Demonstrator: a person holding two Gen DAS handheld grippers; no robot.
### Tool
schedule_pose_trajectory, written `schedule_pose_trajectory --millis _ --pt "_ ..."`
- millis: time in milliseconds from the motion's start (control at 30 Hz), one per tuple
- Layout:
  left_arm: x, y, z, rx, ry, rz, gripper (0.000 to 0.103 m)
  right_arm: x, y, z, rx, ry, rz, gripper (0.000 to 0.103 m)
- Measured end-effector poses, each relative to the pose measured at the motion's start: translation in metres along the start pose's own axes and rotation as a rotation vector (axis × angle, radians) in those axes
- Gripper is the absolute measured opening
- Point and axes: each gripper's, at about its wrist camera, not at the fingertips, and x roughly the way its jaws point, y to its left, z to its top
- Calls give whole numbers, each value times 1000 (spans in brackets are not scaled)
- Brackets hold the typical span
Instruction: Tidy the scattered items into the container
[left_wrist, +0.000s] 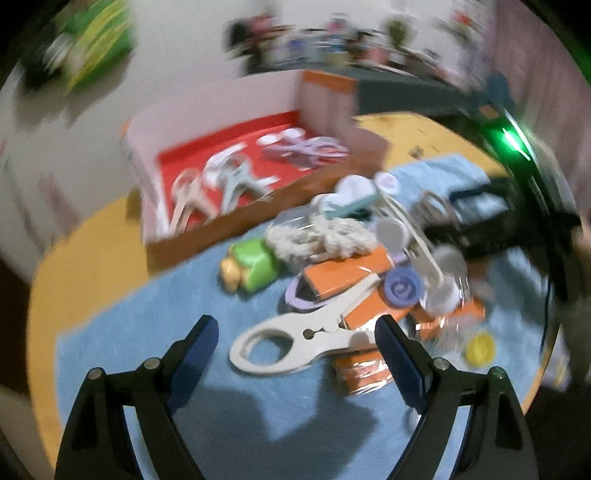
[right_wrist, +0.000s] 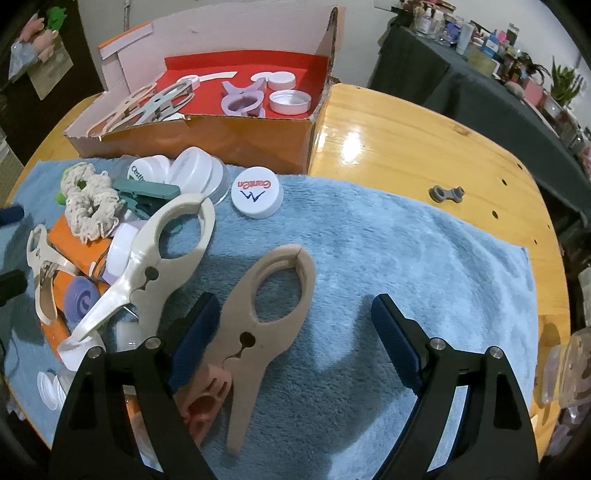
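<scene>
Here, your right claw (right_wrist: 291, 332) hangs over the blue towel (right_wrist: 388, 266) with its jaws apart and nothing clamped; the tan clip (right_wrist: 266, 314) lies flat on the towel just beside the left finger, its handle ends partly hidden under that finger. Just left of it, the big white clip (right_wrist: 166, 258) leans on the heap of orange packets (right_wrist: 64, 236), a purple cap (right_wrist: 81, 299) and other small bits. Beyond that you see a green clip (right_wrist: 147, 194) beside a knotted rope piece (right_wrist: 92, 206), a stack of white lids (right_wrist: 195, 171), and a white printed cap (right_wrist: 257, 196) lying alone on the towel. A small grey part (right_wrist: 446, 193) sits well apart on the bare wooden bench (right_wrist: 406, 147).

Your left claw (left_wrist: 295, 332) is also spread wide and holds nothing; its view is blurred, but a white clip (left_wrist: 295, 336) lies on the towel between the fingertips without touching them.

Farthest off, the cardboard box (right_wrist: 229, 136) stands on the bench touching the towel's far edge. On its red floor lie several pale clips (right_wrist: 147, 101), a lilac clip (right_wrist: 242, 101) and two round lids (right_wrist: 290, 101).
</scene>
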Motion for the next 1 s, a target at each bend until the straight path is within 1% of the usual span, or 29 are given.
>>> schedule_pose_trajectory --millis 33,100,167,200,233,333,367,533,667,800,1000 --pt "0 -7 -1 89 -4 12 88 0 0 0 0 0 3 85" --pt "2 -19 -3 233 -7 22 88 1 -1 1 3 1 15 85" --pt "7 -26 -5 311 7 21 88 1 -2 0 7 1 23 85" --pt "11 -29 -5 346 21 0 88 1 -2 1 9 1 27 85" --pt "14 -29 -5 361 30 -17 88 2 -2 1 9 0 28 85" --pt "20 -23 -3 364 40 -76 88 2 -2 1 9 2 31 85" --pt "21 -18 -2 352 41 -98 88 2 -2 1 9 3 32 85" --pt "24 -4 5 279 54 -165 88 2 -4 2 9 6 38 85" --pt "21 -3 3 297 58 -190 88 3 -4 3 9 7 38 85" --pt "20 0 0 313 85 -269 88 3 -4 3 10 7 40 85" --pt "24 -1 3 328 82 -272 88 4 -2 4 15 8 35 85"
